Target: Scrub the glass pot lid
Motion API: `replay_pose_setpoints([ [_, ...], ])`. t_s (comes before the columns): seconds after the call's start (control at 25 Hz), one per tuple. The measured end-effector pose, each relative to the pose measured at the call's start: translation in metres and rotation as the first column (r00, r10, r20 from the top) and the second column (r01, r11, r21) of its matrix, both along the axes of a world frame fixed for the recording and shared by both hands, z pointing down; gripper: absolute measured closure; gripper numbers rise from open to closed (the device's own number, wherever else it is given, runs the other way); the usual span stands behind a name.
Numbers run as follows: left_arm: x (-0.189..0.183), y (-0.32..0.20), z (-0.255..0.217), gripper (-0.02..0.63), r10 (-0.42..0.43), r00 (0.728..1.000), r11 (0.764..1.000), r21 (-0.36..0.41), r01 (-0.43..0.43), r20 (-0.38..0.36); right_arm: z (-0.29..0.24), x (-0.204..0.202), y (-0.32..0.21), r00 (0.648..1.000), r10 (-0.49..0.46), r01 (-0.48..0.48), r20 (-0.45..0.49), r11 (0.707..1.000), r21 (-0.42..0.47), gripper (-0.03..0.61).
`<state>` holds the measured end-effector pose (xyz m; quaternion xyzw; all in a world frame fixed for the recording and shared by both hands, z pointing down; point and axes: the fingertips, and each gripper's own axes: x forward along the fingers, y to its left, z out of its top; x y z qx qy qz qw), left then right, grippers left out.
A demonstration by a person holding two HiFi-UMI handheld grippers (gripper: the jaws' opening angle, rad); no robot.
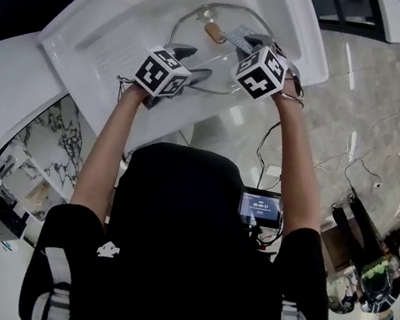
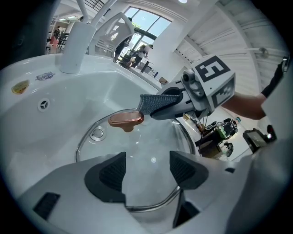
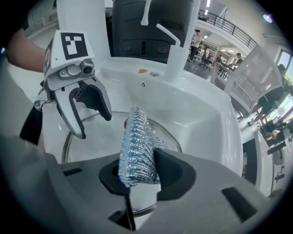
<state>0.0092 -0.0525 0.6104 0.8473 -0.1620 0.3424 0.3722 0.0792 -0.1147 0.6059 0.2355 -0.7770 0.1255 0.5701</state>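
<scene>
The round glass pot lid (image 1: 196, 45) lies in the white sink (image 1: 114, 35), its copper-coloured handle (image 1: 214, 33) facing up. In the left gripper view the lid (image 2: 137, 141) spreads out below my left gripper (image 2: 146, 171), which is open over its near rim. The handle (image 2: 126, 119) sits just beyond. My right gripper (image 3: 137, 169) is shut on a silver metallic scrubber (image 3: 135, 141), held above the lid (image 3: 100, 132). From the left, that scrubber (image 2: 149, 103) hovers next to the handle. The left gripper (image 3: 94, 123) shows open at the lid's left side.
A white faucet (image 2: 75, 41) stands at the sink's back, with an overflow hole (image 2: 43, 105) and a yellow sticker (image 2: 20, 87) near it. Marble floor with cables (image 1: 352, 158) lies right of the sink. A small screen (image 1: 260, 207) hangs at the person's waist.
</scene>
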Motion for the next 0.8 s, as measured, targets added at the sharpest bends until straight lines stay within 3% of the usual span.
replay_pose_setpoints([
  [0.16, -0.007, 0.009, -0.007, 0.319, 0.055, 0.998, 0.998, 0.024, -0.056, 0.021, -0.012, 0.000, 0.001, 1.000, 0.024, -0.023, -0.011, 0.999, 0.043, 0.505],
  [0.4, -0.018, 0.011, -0.016, 0.319, 0.052, 0.998, 0.997, 0.061, -0.055, 0.045, -0.027, -0.002, 0.006, 0.999, 0.034, -0.032, -0.023, 0.996, 0.084, 0.505],
  [0.68, -0.018, 0.014, -0.044, 0.321, 0.065, 0.998, 0.994, 0.086, -0.063, -0.012, -0.055, -0.003, 0.017, 0.992, 0.113, -0.118, 0.060, 0.990, 0.081, 0.506],
  [0.8, -0.023, 0.006, -0.059, 0.326, 0.036, 0.999, 0.991, 0.133, -0.033, -0.024, -0.070, -0.006, 0.017, 0.982, 0.149, -0.158, 0.114, 0.984, 0.079, 0.506],
])
